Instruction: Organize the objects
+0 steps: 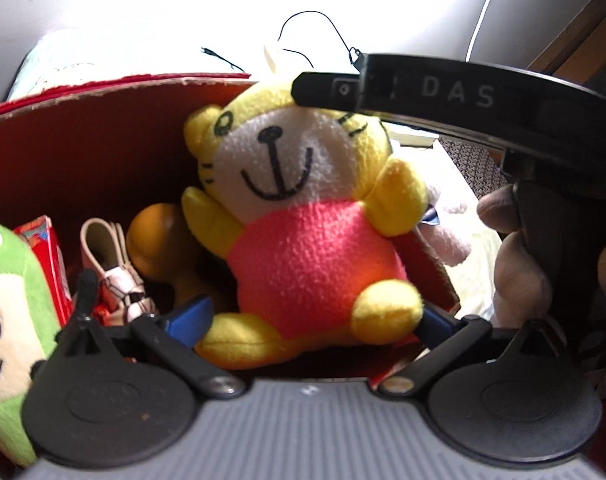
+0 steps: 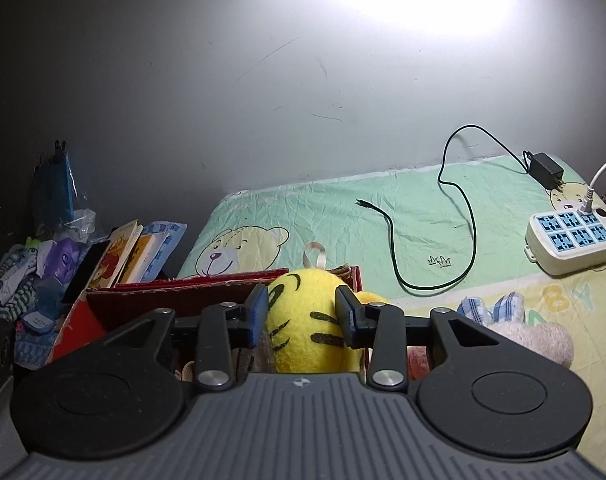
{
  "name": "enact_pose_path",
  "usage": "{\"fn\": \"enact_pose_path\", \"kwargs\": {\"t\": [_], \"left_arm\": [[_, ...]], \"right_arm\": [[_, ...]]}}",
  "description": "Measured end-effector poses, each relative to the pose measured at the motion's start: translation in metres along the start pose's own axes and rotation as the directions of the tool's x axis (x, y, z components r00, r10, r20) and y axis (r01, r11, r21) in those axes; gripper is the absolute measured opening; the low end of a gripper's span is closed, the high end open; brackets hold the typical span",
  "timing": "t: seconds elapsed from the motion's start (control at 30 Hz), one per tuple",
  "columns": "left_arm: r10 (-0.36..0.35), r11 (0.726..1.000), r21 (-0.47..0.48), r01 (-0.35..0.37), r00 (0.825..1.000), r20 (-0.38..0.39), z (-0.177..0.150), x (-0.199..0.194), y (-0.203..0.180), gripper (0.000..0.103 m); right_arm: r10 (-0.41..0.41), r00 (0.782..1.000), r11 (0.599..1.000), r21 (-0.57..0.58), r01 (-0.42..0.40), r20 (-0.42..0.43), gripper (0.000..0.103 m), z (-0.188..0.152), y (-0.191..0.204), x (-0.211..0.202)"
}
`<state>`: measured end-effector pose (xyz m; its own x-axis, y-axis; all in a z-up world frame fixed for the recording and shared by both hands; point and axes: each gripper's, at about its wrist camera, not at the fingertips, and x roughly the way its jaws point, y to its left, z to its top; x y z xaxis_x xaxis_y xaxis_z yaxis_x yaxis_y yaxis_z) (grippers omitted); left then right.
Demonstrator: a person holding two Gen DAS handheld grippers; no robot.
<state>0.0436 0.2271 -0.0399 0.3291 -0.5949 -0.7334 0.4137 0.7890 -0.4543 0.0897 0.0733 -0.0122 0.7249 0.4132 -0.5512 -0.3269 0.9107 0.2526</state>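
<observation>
Yellow plush fills the middle of both views: the tiger toy [image 1: 303, 216], with a white face and red belly, sits upright at the right end of the red cardboard box [image 1: 83, 128], its back toward the box's right wall. In the right wrist view the right gripper [image 2: 302, 312] has its two blue-padded fingers [image 2: 257, 312] on either side of the toy's striped head, and the pads appear to press into the plush, so I judge it clenched on the tiger toy, most likely to steady or lower it into the box. The left gripper [image 1: 315, 318] stands wide, its blue fingertips flanking the toy's feet at the bottom of the left wrist frame without squeezing them, released, perhaps so the other hand can settle the toy alone. At the right edge of that frame a person's hand [image 1: 519, 264] holds the black handle of the right tool, which crosses the upper right. Deeper in the box, lower left of the left wrist frame, lie a small pink shoe [image 1: 111, 268], an orange rounded toy [image 1: 155, 244] and a red carton [image 1: 47, 256], with a green plush [image 1: 11, 312] at the far left. Outside the box, right of it in the right wrist view, a pale plush [image 2: 535, 338] rests on the bear-print sheet [image 2: 343, 216], seemingly not yet sorted; a black cable [image 2: 459, 216] and a power strip [image 2: 571, 240] lie farther back.
</observation>
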Motion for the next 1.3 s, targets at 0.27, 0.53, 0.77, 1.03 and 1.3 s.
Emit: {"fn": "enact_pose_path", "kwargs": {"t": [0.27,0.53,0.77,1.03,1.3], "left_arm": [[0.074,0.995,0.07,-0.075,0.997,0.023,0.001,-0.004,-0.025,0.102],[0.178,0.982,0.051,-0.18,0.983,0.038,0.0,-0.007,-0.022,0.102],[0.245,0.968,0.039,-0.248,0.967,0.069,-0.008,-0.035,-0.025,0.102],[0.32,0.946,0.018,-0.323,0.943,0.094,-0.023,-0.046,-0.039,0.102],[0.394,0.916,0.037,-0.401,0.912,0.111,-0.034,-0.053,-0.065,0.102]], "right_arm": [[-0.005,1.0,0.997,0.073,0.005,-0.008,0.046,-0.007,-0.013,-0.022],[-0.032,0.999,0.999,0.045,0.031,0.007,0.046,-0.018,-0.009,-0.043],[-0.031,1.0,1.0,0.007,0.031,-0.002,0.046,-0.03,-0.005,-0.057],[-0.016,1.0,1.0,-0.003,0.016,0.005,0.046,-0.038,-0.006,-0.076],[0.012,1.0,1.0,0.002,-0.012,0.002,0.046,-0.046,-0.016,-0.092]]}}
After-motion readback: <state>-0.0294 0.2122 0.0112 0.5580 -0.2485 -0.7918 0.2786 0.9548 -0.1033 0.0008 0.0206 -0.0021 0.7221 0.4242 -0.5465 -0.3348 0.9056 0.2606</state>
